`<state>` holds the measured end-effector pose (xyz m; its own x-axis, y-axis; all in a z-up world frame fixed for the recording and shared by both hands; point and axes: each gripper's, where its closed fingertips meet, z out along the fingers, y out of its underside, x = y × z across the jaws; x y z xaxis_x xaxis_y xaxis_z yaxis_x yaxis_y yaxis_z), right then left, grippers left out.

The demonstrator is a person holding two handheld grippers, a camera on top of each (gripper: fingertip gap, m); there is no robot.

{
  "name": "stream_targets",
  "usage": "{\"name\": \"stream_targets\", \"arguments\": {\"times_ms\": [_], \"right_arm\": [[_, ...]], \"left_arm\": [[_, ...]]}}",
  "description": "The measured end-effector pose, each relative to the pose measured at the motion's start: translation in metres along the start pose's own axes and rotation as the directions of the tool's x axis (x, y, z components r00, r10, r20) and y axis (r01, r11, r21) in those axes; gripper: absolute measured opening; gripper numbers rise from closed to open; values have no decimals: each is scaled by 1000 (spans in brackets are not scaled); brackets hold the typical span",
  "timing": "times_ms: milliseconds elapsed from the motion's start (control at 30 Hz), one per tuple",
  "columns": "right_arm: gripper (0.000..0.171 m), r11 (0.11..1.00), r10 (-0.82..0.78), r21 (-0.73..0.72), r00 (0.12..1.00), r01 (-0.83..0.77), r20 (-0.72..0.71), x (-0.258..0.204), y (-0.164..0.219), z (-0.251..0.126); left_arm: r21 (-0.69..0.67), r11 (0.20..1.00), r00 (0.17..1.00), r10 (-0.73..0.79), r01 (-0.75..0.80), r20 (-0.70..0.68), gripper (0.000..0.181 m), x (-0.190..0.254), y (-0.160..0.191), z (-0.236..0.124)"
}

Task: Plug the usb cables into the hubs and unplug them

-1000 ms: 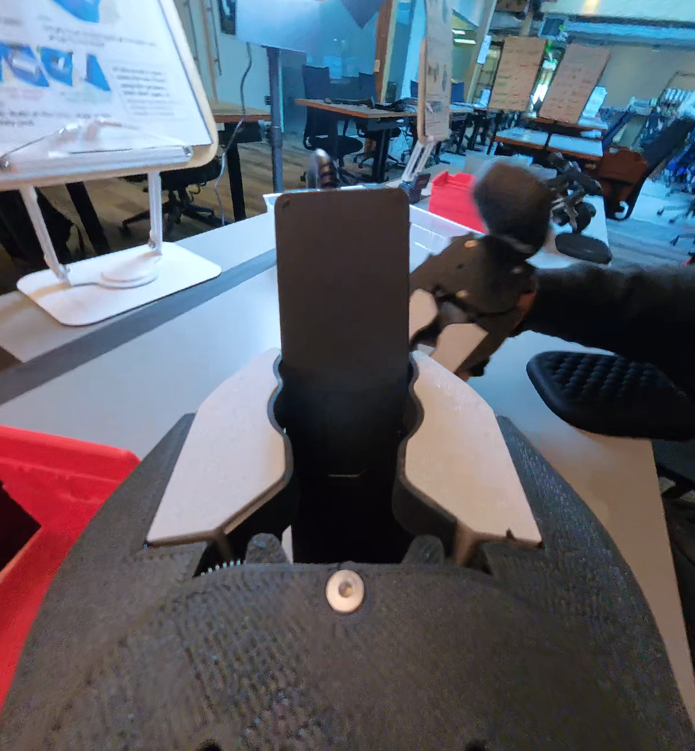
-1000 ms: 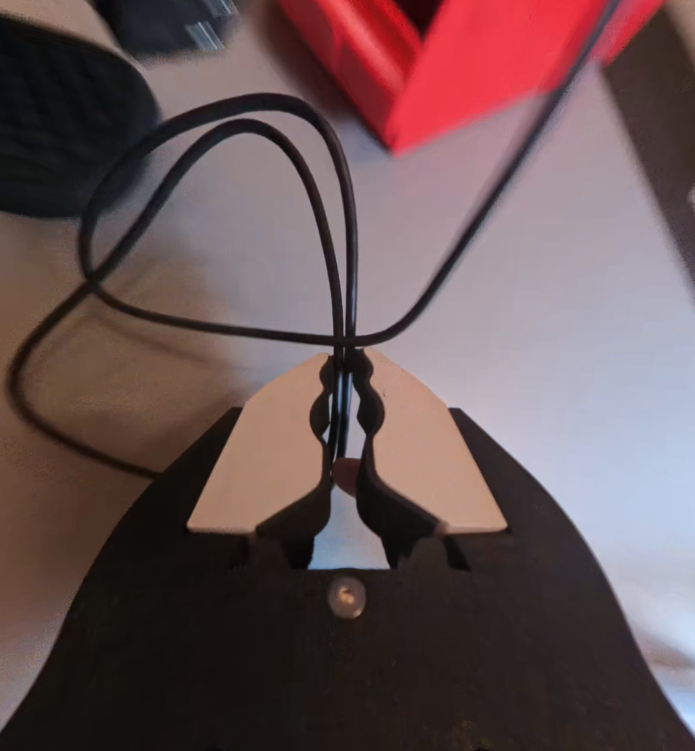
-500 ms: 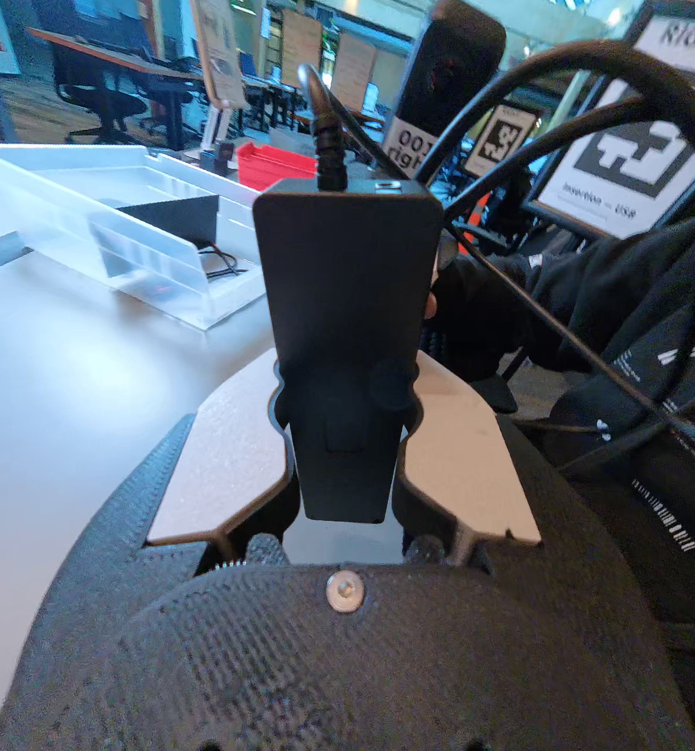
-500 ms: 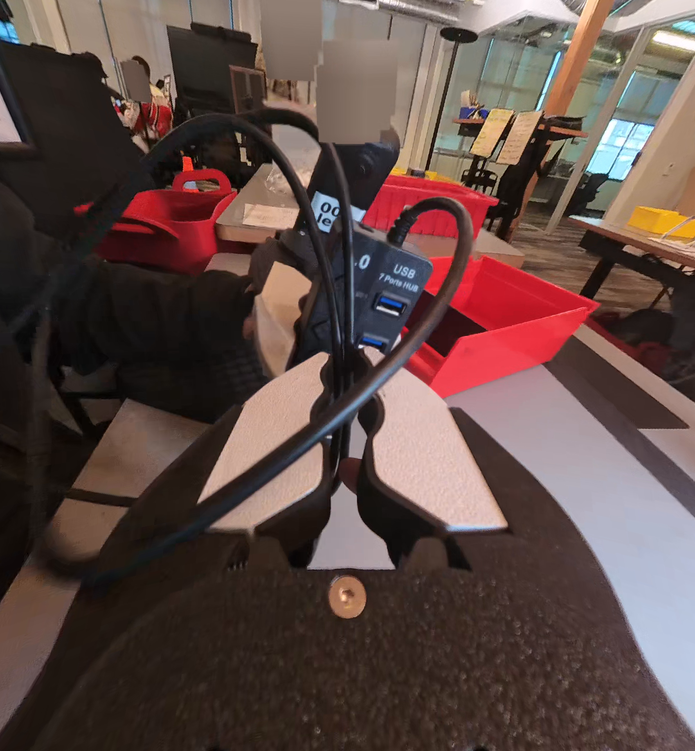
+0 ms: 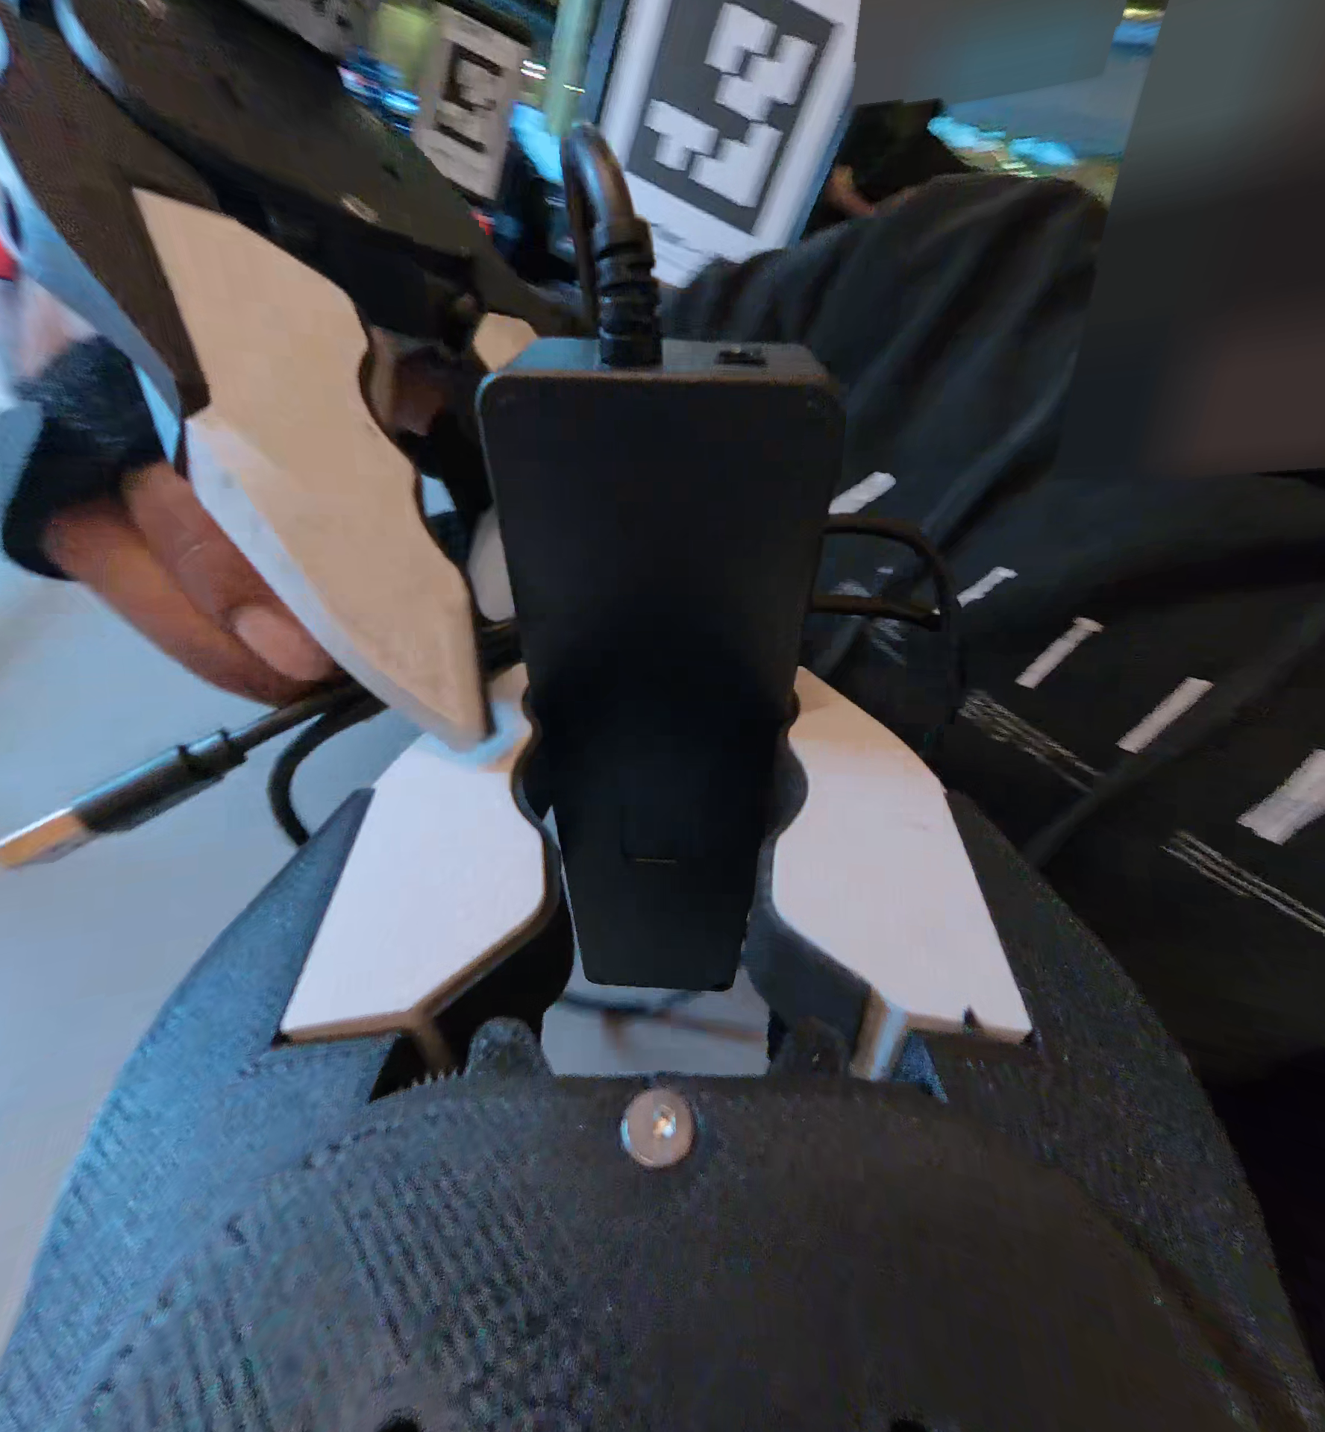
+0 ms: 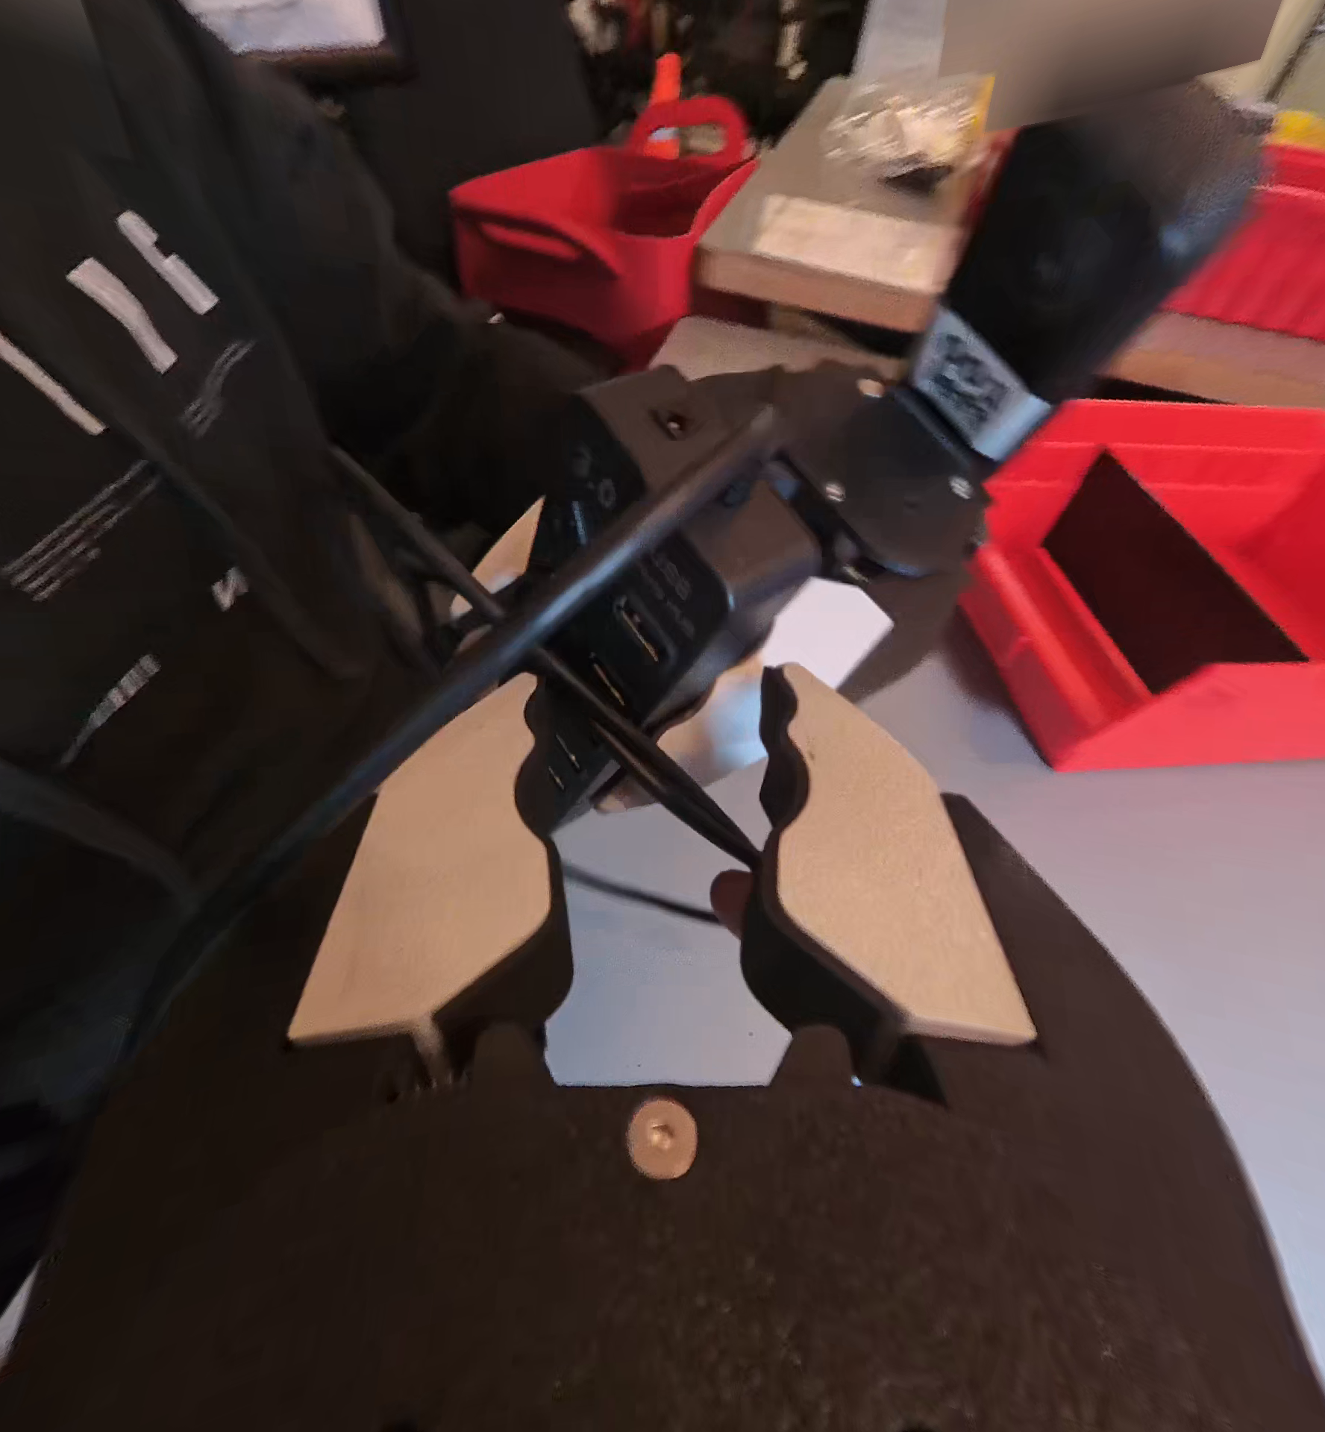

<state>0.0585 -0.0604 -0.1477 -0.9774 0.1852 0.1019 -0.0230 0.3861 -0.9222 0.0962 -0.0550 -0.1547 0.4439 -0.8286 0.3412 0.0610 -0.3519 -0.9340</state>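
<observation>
- While motion blur is smearing both views, I'm clamping the black hub (image 5: 659,659) upright in my left gripper (image 5: 659,783).
- Only the right wrist view is showing the hub's ports (image 6: 636,628).
- My right gripper (image 6: 648,697) is standing apart, thin cable (image 6: 675,783) crossing its gap.
- Only the left wrist view is showing the loose USB plug (image 5: 47,837).

Right hand-held gripper (image 6: 648,701) newly parted.
</observation>
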Motion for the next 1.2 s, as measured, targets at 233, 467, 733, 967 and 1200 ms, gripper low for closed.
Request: {"name": "stream_targets", "arguments": {"times_ms": [233,467,733,967,1200], "right_arm": [[32,994,-49,-93,993,59,108,-23,-7,6],[29,985,-76,-165,984,49,-158,25,-18,-64],[30,944,-174,-327,779,-41,-602,130,-60,-237],[29,739,-402,-527,354,-419,-845,229,1,-387],[29,467,-480,-550,324,-692,-815,252,159,-392]], "left_arm": [[-11,1000,974,-17,15,-225,55,24,5,3],[303,946,889,-40,-112,455,49,-48,-52,-83],[445,861,742,-128,-247,658,40,-52,-67,-155],[360,902,706,-93,-239,702,37,-62,-58,-142],[330,918,697,-89,-220,712,35,-68,-52,-138]]}}
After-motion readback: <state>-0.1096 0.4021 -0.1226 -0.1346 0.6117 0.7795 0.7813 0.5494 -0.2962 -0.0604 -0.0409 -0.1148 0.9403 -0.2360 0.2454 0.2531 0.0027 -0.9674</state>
